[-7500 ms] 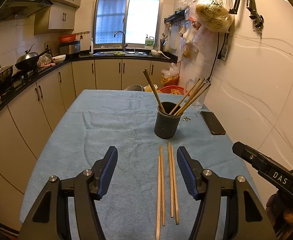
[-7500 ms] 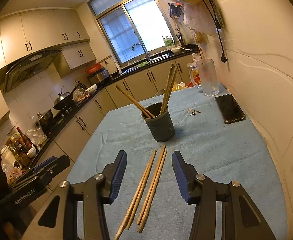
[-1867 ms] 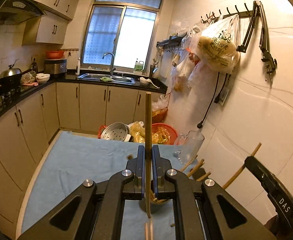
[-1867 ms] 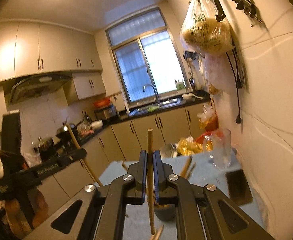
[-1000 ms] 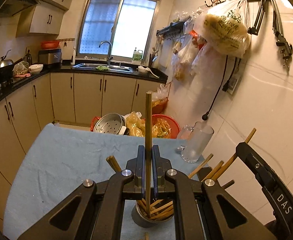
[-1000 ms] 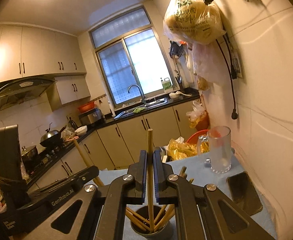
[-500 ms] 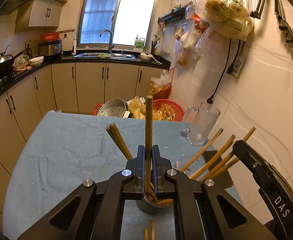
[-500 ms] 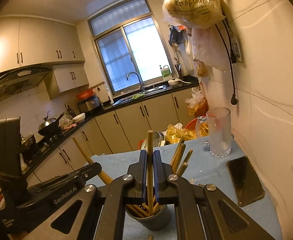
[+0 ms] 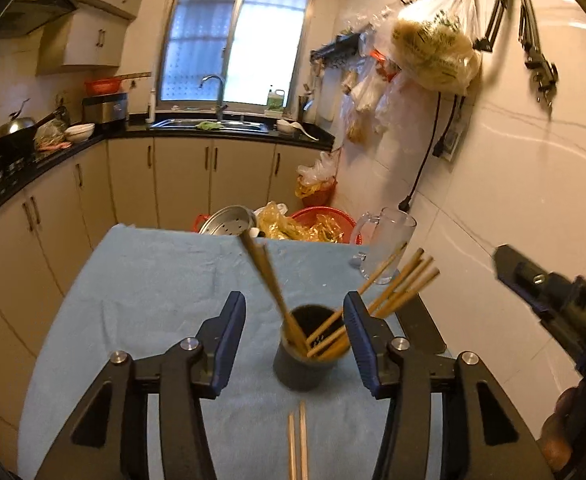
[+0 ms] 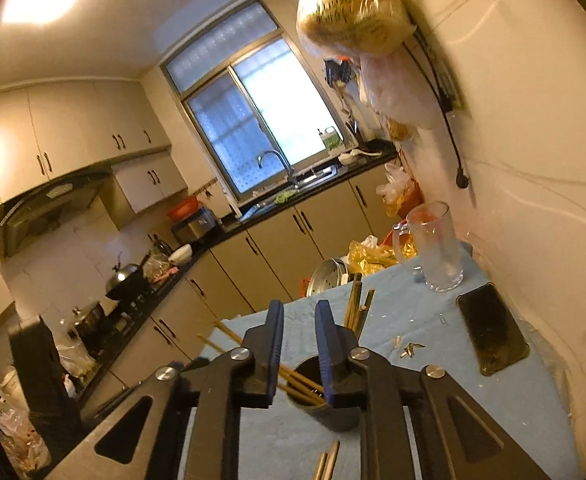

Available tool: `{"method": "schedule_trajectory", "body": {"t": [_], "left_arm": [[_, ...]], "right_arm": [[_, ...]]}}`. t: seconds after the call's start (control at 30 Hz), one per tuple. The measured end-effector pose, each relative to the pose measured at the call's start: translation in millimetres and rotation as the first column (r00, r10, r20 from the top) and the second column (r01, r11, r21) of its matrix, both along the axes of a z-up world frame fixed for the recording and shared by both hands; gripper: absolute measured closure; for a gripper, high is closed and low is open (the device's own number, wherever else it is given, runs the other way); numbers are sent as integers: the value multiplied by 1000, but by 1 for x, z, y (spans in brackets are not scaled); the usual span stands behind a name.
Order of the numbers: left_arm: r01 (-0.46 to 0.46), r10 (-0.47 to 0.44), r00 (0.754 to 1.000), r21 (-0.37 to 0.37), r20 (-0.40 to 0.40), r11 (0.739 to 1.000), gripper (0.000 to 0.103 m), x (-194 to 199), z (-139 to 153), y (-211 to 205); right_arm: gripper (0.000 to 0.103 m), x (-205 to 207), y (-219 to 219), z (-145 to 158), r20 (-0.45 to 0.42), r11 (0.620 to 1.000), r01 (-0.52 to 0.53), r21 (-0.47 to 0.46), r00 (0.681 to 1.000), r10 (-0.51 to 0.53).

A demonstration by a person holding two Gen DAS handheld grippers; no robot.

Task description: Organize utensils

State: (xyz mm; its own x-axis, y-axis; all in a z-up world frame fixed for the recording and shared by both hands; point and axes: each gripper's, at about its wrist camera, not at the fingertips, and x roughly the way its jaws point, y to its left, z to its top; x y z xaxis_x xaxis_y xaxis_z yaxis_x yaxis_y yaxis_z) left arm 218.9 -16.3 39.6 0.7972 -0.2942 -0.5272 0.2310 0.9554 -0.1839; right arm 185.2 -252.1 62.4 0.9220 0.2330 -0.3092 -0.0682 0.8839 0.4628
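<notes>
A dark round holder (image 9: 307, 350) stands on the blue-covered table (image 9: 153, 280) with several wooden chopsticks (image 9: 397, 284) leaning out of it. My left gripper (image 9: 295, 332) hangs just above the holder, jaws opening, nothing between the pads. Two loose chopsticks (image 9: 297, 444) lie on the cloth in front of the holder. In the right wrist view the holder (image 10: 329, 404) sits under my right gripper (image 10: 299, 344), whose jaws are opening a little, with nothing between them. Loose chopsticks (image 10: 327, 464) lie near the bottom edge.
A glass mug (image 9: 387, 248) and a dark phone (image 10: 493, 332) rest at the table's right side by the white wall. Small metal bits (image 10: 411, 348) lie near the phone. The other gripper's body (image 9: 557, 312) reaches in from the right. Kitchen counters run along the left and back.
Both grippers let go of the upright chopsticks they were shut on, and those now sit in the holder. Both jaws have parted, the left wider. The right view has rolled.
</notes>
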Motion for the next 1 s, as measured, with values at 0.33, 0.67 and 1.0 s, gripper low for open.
{"method": "schedule_trajectory", "body": {"t": [0.33,0.67,1.0], "left_arm": [[-74,75,994,16,-77,997,45,-75,-28,44],[-64,68,991,35,-115,997,45,-109,-41,46],[-42,42,990,10,-137,999,45,-116,-45,54]], "right_arm": [[68,-77,6,-23,-67,999,-31,-33,997,29],[68,-103,9,-66,-183,998,-59,-20,982,54],[68,-107,20,-72,-223,994,-98,-40,971,86]]}}
